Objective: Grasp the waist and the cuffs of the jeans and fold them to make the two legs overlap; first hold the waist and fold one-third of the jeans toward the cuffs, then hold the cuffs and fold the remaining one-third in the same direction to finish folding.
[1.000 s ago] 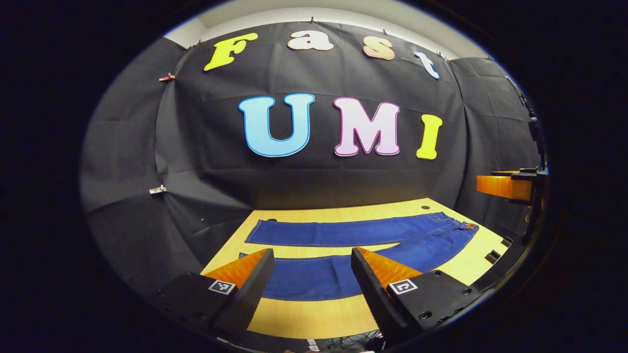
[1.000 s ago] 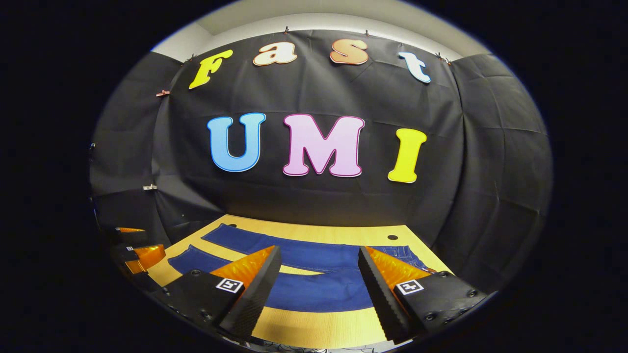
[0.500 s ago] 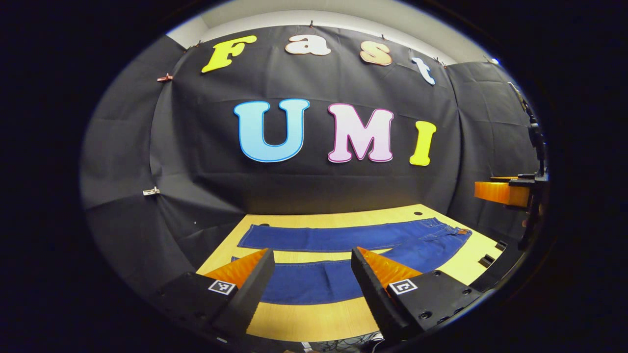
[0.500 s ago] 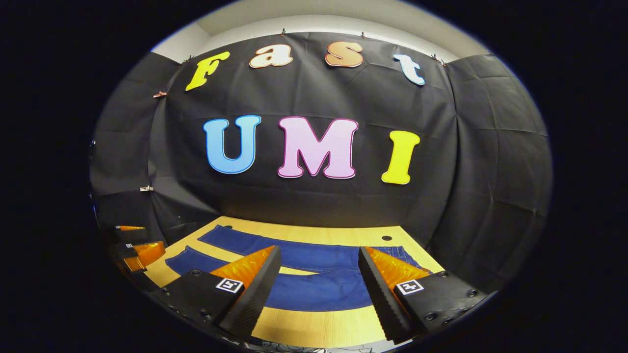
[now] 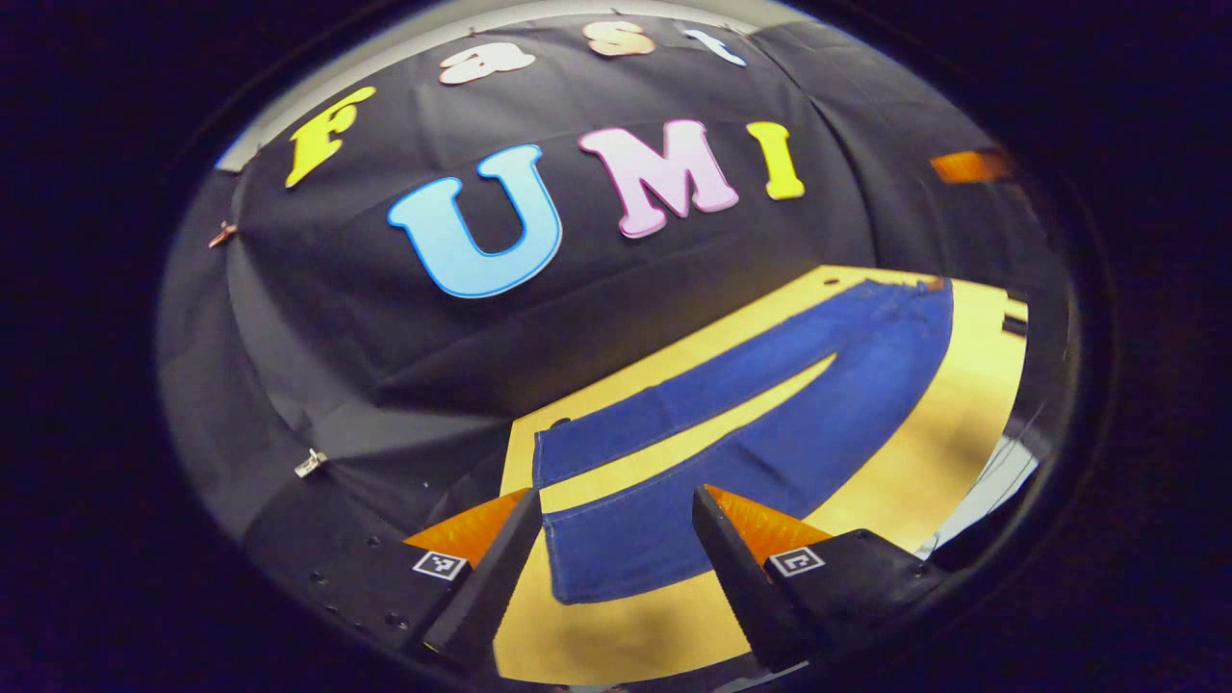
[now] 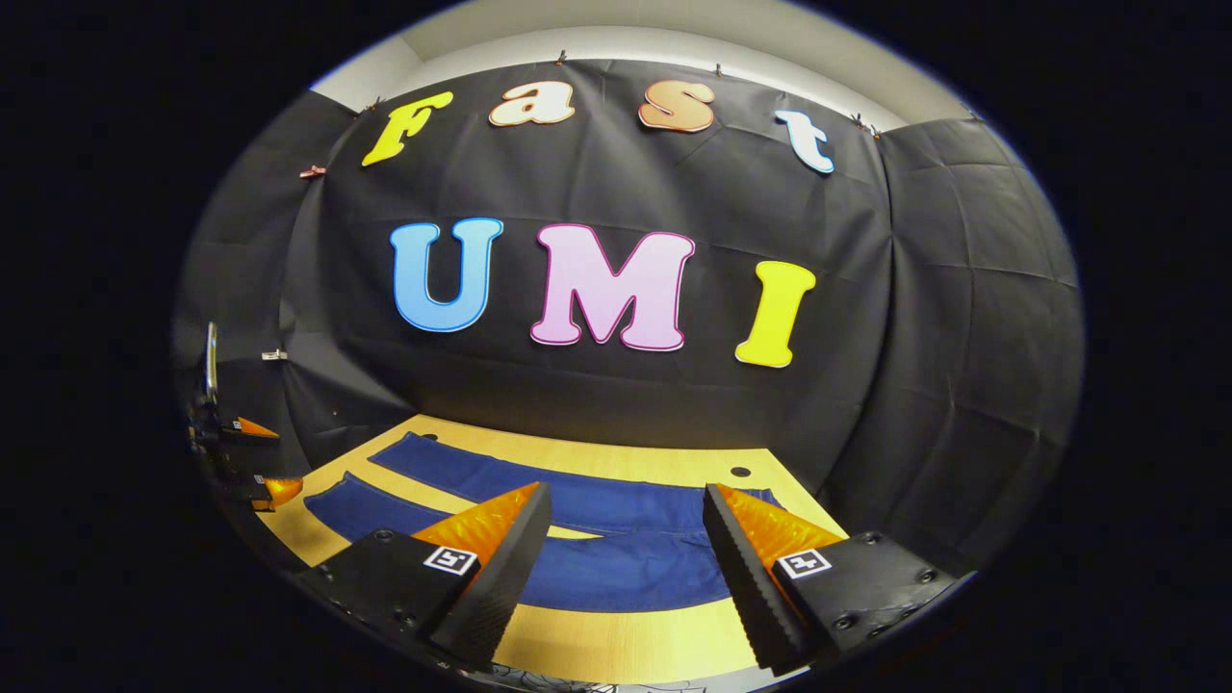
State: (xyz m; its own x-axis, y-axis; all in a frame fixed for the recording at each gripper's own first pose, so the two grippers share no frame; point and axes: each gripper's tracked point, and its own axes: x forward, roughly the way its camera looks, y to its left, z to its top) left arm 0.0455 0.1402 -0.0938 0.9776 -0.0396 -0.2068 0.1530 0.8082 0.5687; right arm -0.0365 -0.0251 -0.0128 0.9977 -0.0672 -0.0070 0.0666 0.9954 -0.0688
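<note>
Orange-backed black fingers of the left gripper (image 5: 611, 549) frame the bottom of the left gripper view, spread wide and holding nothing. Just beyond them lies the cuff end of the near leg of the jeans (image 5: 770, 423), flat on the pale wooden bench (image 5: 895, 481). The blue denim runs lengthwise away from this gripper, its two legs side by side with a strip of bare wood between them, joining at the waist at the far end.

In the right gripper view, the right gripper (image 6: 626, 553) also stands wide and empty above the bench's near edge. The jeans (image 6: 616, 568) stretch across in front of it, cuffs toward the left and waist toward the right, just past its right finger. By this layout, the left gripper is nearer the cuffs and the right gripper nearer the waist. The other gripper shows small at the far left. Black cloth forms the booth wall (image 6: 914, 318) behind.
</note>
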